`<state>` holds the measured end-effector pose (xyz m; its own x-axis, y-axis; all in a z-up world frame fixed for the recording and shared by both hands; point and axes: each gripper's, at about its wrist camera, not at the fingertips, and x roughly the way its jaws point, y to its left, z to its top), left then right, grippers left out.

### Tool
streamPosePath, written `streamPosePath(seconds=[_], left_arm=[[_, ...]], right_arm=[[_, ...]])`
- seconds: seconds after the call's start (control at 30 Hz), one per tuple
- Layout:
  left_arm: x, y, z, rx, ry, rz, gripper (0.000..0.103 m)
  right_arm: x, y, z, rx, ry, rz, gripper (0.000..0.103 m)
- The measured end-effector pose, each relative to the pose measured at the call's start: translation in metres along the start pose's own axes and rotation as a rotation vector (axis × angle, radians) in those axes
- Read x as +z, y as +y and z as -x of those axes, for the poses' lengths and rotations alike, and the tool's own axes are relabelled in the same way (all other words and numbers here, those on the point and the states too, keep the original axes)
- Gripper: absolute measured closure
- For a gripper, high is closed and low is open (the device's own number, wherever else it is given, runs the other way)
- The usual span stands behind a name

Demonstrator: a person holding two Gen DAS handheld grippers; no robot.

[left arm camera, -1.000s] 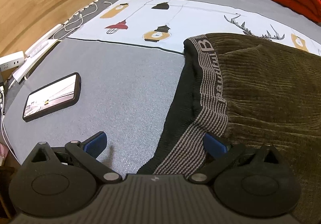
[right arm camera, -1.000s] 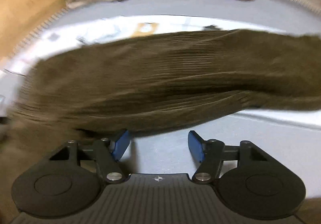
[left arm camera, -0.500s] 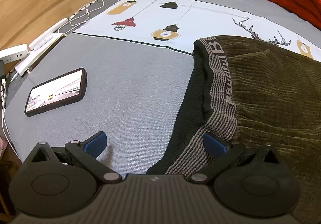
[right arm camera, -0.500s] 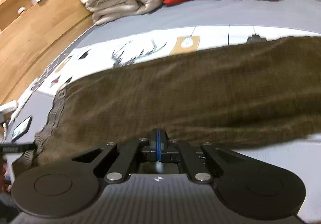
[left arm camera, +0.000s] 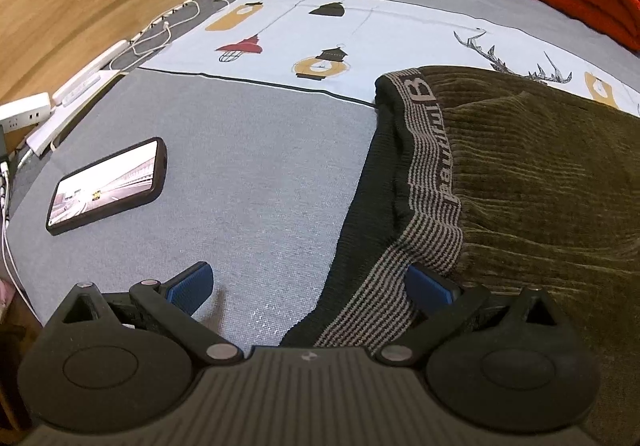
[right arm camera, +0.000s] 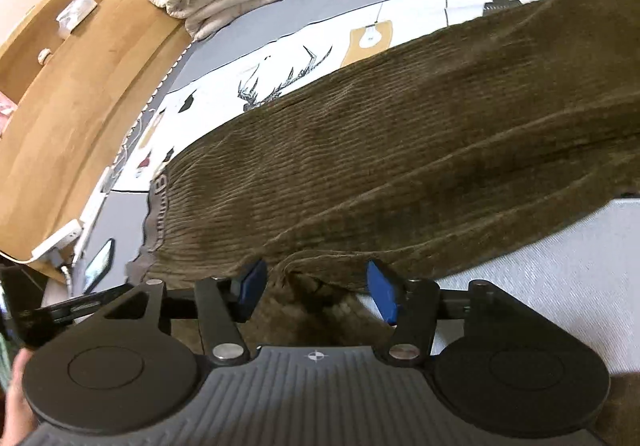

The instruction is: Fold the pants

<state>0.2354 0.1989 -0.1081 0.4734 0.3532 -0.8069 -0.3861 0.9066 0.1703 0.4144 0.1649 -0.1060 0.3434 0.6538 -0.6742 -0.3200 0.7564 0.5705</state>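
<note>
Pants [right arm camera: 400, 150] edge between R gripper [right arm camera: 316, 292] fingers
R jaws just reopening, unclamped, fold at 12; L gripper [left arm camera: 308, 286] wide apart, waistband [left arm camera: 432, 182] at 2, angled down.

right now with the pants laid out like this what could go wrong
The right gripper has just been opening its jaws, and a bunched fold of the pants sits between them unclamped, so it may slip free. The left gripper stands open astride the waistband, gripping nothing. The phone lies nearby and could get swept.
</note>
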Motion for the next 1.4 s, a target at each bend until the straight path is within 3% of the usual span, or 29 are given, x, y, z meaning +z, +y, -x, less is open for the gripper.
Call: streamPosePath(seconds=[0.03,0.13,0.23,0.43,0.5,0.57,0.6,0.63,0.8,0.9,0.97,1.1,1.4], left_arm=[[0.0,0.0,0.0,0.003,-0.002,-0.001,0.0],[0.0,0.002,-0.001,0.003,0.0,0.008,0.0],[0.001,0.004,-0.003,0.005,0.004,0.017,0.0],[0.004,0.006,-0.002,0.003,0.007,0.03,0.0],[0.004,0.007,-0.002,0.003,0.005,0.029,0.0],[0.004,0.006,-0.001,0.0,0.006,0.03,0.0],[0.004,0.006,0.0,-0.006,0.005,0.031,0.0],[0.005,0.005,0.001,-0.015,0.004,0.029,0.0],[0.004,-0.004,0.016,-0.042,-0.038,-0.009,0.0],[0.001,-0.01,0.027,-0.055,-0.057,-0.028,0.0],[-0.001,-0.012,0.037,-0.076,-0.065,-0.024,0.0],[-0.009,-0.019,0.058,-0.119,-0.091,-0.032,0.0],[-0.037,-0.04,0.089,-0.202,-0.105,-0.113,0.0]], right_arm=[[0.003,-0.001,-0.007,-0.009,-0.006,-0.008,0.077],[0.012,0.003,-0.027,-0.049,-0.021,0.014,0.096],[0.024,0.014,-0.041,-0.102,-0.048,0.091,0.102],[0.036,0.009,-0.035,-0.138,-0.069,0.029,0.102],[0.029,0.003,-0.01,-0.138,-0.093,0.007,0.096],[0.015,-0.001,0.02,-0.153,-0.12,0.016,0.071],[0.004,-0.003,0.038,-0.18,-0.133,0.037,0.051],[-0.007,-0.003,0.053,-0.206,-0.146,0.055,0.047],[-0.072,-0.003,0.132,-0.367,-0.205,0.05,0.045],[-0.113,0.005,0.167,-0.494,-0.27,0.023,0.032],[-0.138,0.01,0.181,-0.547,-0.295,0.012,0.031],[-0.168,0.015,0.194,-0.555,-0.281,-0.02,0.029],[-0.196,0.036,0.22,-0.628,-0.305,0.005,0.028]])
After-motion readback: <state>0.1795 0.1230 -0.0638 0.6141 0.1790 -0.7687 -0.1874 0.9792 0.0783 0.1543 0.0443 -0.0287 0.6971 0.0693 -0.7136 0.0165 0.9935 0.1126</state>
